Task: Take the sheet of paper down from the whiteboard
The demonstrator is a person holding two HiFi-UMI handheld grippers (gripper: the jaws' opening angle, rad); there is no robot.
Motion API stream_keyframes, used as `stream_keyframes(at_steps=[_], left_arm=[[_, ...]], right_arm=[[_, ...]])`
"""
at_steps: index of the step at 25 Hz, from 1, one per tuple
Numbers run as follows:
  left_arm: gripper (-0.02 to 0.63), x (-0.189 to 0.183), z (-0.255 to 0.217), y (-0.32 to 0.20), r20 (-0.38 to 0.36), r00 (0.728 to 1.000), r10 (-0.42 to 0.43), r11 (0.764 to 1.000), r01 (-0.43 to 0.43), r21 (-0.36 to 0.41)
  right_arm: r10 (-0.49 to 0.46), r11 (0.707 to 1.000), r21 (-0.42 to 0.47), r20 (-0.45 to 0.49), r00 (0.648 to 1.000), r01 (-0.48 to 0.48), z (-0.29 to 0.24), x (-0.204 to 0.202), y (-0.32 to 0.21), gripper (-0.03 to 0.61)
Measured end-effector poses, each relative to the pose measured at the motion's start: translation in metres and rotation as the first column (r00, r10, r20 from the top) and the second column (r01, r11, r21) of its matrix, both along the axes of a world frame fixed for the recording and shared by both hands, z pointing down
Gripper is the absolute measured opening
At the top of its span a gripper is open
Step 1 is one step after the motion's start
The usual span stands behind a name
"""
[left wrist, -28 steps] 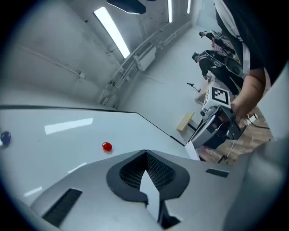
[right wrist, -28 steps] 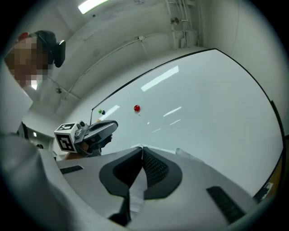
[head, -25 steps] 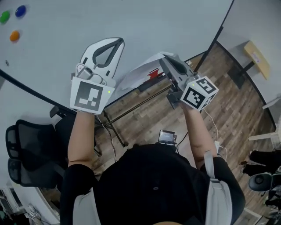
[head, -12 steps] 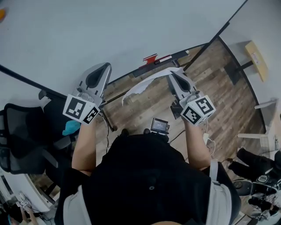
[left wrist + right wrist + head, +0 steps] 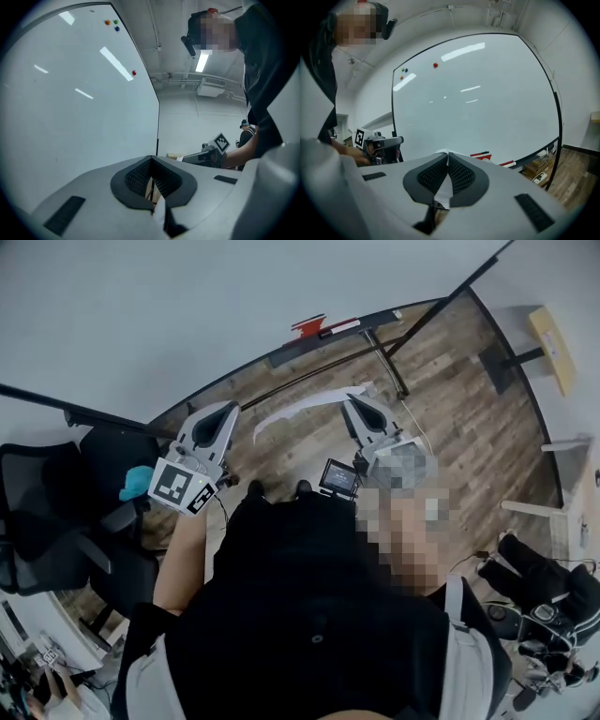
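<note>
The white sheet of paper point(image 5: 298, 408) is off the whiteboard point(image 5: 187, 296) and hangs as a curved strip over the wood floor. My right gripper point(image 5: 350, 400) is shut on its right end. In the right gripper view the paper point(image 5: 443, 188) shows pinched between the dark pads, with the gripper point(image 5: 448, 153) pointing at the whiteboard point(image 5: 478, 103). My left gripper point(image 5: 228, 408) is shut, to the left of the paper's free end and apart from it. In the left gripper view its jaws point(image 5: 151, 157) meet with the whiteboard point(image 5: 70, 117) at the left.
The board's tray carries a red eraser point(image 5: 308, 326). Small magnets point(image 5: 435, 65) stick high on the board. The stand's black legs point(image 5: 384, 357) cross the floor. A black office chair point(image 5: 47, 521) stands at the left and a wooden shelf point(image 5: 549, 336) at the far right.
Both grippers have come down and away from the board. The paper came down with the right gripper. The left gripper has rolled so that its marker cube faces differently.
</note>
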State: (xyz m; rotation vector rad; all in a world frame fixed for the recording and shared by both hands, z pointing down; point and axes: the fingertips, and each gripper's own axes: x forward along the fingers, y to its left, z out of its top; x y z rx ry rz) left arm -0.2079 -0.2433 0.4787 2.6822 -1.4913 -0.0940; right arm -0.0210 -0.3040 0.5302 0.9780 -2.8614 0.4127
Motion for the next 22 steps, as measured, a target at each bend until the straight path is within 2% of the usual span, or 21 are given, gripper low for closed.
stream_keyframes(at_steps=[5, 9, 14, 19, 22], left_arm=[[0.011, 0.026, 0.033, 0.008, -0.038, 0.999, -0.018, 0.999, 0.016, -0.05], [0.011, 0.046, 0.051, 0.016, -0.025, 0.999, -0.021, 0.997, 0.019, -0.078], [0.011, 0.067, 0.062, 0.025, -0.05, 0.998, -0.03, 0.996, 0.026, -0.087], [0.011, 0.09, 0.069, 0.034, -0.024, 0.999, -0.035, 0.994, 0.032, -0.104], [0.011, 0.103, 0.074, 0.041, -0.031, 0.999, -0.012, 0.992, 0.008, -0.128]], right_arm=[[0.002, 1.0, -0.025, -0.014, 1.0, -0.003, 0.029, 0.027, 0.005, 0.018], [-0.042, 0.999, -0.03, -0.037, 0.998, 0.041, 0.044, 0.038, 0.008, 0.018], [-0.083, 0.996, -0.038, -0.04, 0.996, 0.081, 0.059, 0.05, 0.013, 0.018], [-0.101, 0.994, -0.048, -0.034, 0.994, 0.099, 0.067, 0.065, 0.015, 0.018], [-0.109, 0.992, -0.064, -0.033, 0.994, 0.106, 0.075, 0.071, 0.017, 0.018]])
